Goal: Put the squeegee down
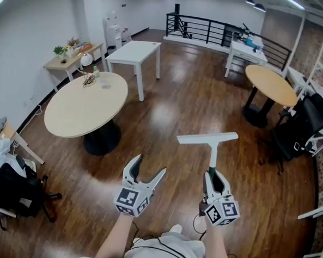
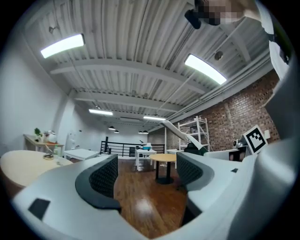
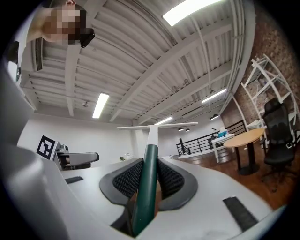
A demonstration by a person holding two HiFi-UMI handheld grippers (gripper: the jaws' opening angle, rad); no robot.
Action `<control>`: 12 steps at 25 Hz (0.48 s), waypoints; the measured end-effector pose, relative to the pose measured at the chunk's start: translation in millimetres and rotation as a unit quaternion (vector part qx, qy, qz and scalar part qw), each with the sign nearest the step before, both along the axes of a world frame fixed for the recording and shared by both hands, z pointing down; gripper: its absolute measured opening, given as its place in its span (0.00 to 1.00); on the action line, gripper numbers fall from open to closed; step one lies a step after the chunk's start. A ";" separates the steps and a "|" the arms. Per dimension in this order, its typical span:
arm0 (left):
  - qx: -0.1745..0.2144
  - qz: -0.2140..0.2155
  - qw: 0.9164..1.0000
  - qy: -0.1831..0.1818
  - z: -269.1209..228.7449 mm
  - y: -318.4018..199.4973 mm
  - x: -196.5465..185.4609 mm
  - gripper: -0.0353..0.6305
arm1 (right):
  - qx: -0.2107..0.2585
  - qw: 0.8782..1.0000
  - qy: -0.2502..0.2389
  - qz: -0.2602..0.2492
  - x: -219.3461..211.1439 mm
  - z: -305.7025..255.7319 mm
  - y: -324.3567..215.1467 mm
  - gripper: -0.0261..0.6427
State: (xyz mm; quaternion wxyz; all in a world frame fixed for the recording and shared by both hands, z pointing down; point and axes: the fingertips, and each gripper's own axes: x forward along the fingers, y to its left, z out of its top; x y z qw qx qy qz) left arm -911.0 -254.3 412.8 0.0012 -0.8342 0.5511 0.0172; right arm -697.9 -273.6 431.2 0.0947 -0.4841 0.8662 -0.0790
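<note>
The squeegee (image 1: 210,140) has a white T-shaped head and a dark green handle. My right gripper (image 1: 213,177) is shut on that handle and holds it out level over the wooden floor. In the right gripper view the green handle of the squeegee (image 3: 149,174) runs between the black pads (image 3: 129,178), with the white blade far ahead. My left gripper (image 1: 146,173) hangs to its left at about the same height, open with nothing between its jaws. The left gripper view shows the left gripper (image 2: 146,174) with only floor between its pads.
A round beige table (image 1: 86,105) stands ahead on the left with small items at its far edge. A white rectangular table (image 1: 134,51) is behind it. A smaller round table (image 1: 270,85) and a black office chair (image 1: 302,129) are on the right. Bags (image 1: 8,184) lie at the near left.
</note>
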 end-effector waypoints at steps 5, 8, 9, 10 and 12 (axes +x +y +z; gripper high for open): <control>0.007 0.077 0.997 0.000 4.2 -60.5 127.2 0.61 | 0.004 0.997 0.000 0.075 120.5 3.5 -17.2 0.21; -0.005 0.143 0.990 0.004 16.6 -83.8 206.1 0.61 | -0.003 0.993 -0.003 0.118 181.4 12.4 -13.7 0.21; -0.009 0.166 0.986 0.002 20.6 -88.9 232.1 0.61 | -0.006 0.991 0.002 0.131 200.4 17.2 -10.8 0.21; -0.011 0.191 0.982 0.000 23.9 -92.5 257.8 0.61 | -0.009 0.989 0.007 0.147 219.6 22.8 -5.8 0.21; -0.012 0.250 0.968 -0.004 27.0 -97.1 311.1 0.61 | -0.017 0.979 -0.001 0.204 264.0 33.6 9.9 0.21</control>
